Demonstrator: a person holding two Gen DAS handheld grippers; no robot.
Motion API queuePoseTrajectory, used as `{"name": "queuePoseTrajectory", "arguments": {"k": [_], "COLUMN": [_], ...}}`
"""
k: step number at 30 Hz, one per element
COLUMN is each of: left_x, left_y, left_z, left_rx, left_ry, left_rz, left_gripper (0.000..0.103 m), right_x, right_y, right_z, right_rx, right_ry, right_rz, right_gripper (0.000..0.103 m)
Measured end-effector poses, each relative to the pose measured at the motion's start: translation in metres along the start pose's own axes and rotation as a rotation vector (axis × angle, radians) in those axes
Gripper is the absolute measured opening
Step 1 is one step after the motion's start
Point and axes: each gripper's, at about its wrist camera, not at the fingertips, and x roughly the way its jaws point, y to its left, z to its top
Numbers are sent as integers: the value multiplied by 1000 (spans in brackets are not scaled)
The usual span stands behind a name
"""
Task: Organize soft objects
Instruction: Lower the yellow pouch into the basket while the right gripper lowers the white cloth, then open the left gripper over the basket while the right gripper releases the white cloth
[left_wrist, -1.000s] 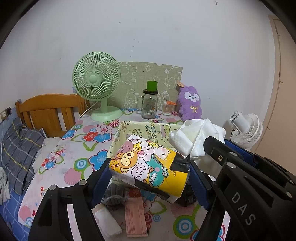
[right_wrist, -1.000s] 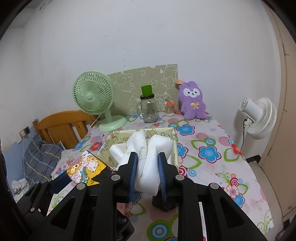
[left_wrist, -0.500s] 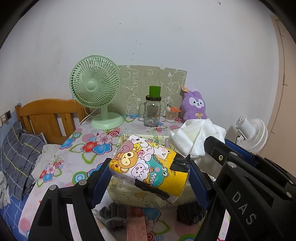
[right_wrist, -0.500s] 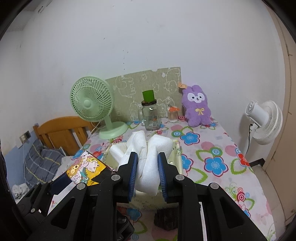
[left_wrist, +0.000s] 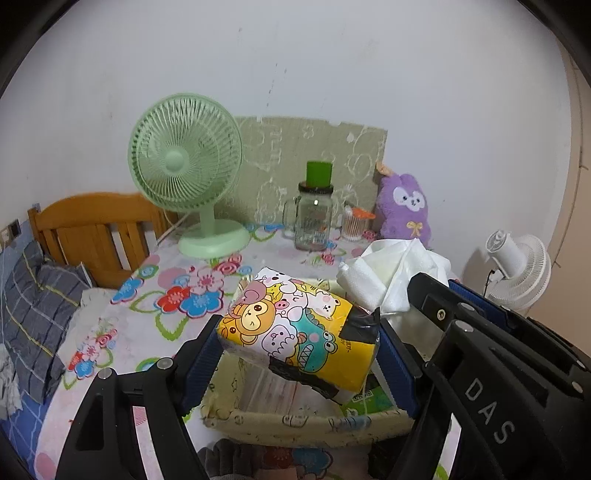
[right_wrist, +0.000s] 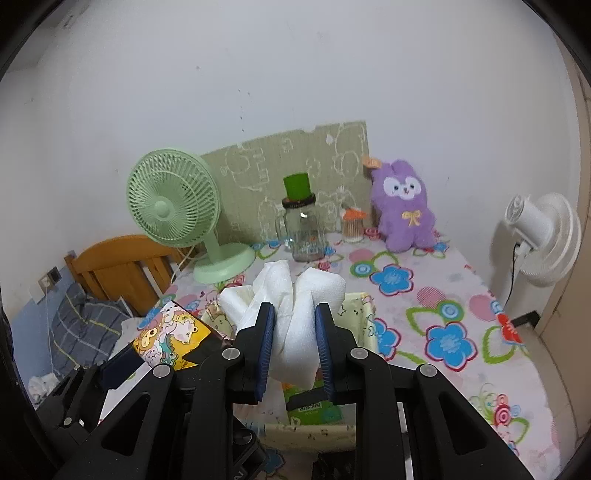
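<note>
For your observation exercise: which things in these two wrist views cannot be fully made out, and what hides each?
- Fabric basket floor, left view: the cartoon tissue pack covers it.
- Green packet, right view: white cloth and jaws overlap it; print too small.
- Dark items below the basket: cut off by the frame edge.

My left gripper (left_wrist: 299, 354) is matte black plastic with blue ribbed pads (left_wrist: 201, 356) and round silver screws; my right gripper (right_wrist: 294, 343) is built the same, and its black frame carries the white letters "DAS" along one side
</note>
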Motion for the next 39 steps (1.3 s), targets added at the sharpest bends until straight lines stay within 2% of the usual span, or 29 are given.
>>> {"name": "queuePoseTrajectory", "arguments": {"k": [8, 24, 27, 28, 32, 34, 36, 39], "left_x": [33, 64, 64, 64, 64, 64, 64, 61], "left_y": [0, 6, 6, 5, 5, 5, 4, 4], "left_z": [-2, -6, -7, -7, -7, -7, -6, -6], "left_rx": [-11, -21, -10, 1, 23, 26, 27, 27], "left_ry": [49, 147, 150, 151, 159, 162, 164, 158], "left_rz": [8, 18, 8, 10, 17, 17, 11, 8], "left_gripper": [81, 86, 90, 97, 98, 98, 99, 100], "right_x": [37, 72, 74, 75, 80, 81, 80, 76], "right_y": [-8, -11, -8, -8, -7, -7, -7, -7], "right_z": [-1, -7, -8, -8, -8, -9, -9, -8], "right_rx": [8, -9, -20, -25, -42, -46, -54, -63], "right_ry": [27, 99, 104, 105, 130, 137, 135, 116], "right_rz": [15, 74, 88, 86, 106, 121, 129, 115], "right_gripper": [26, 26, 26, 26, 29, 40, 67, 73]}}
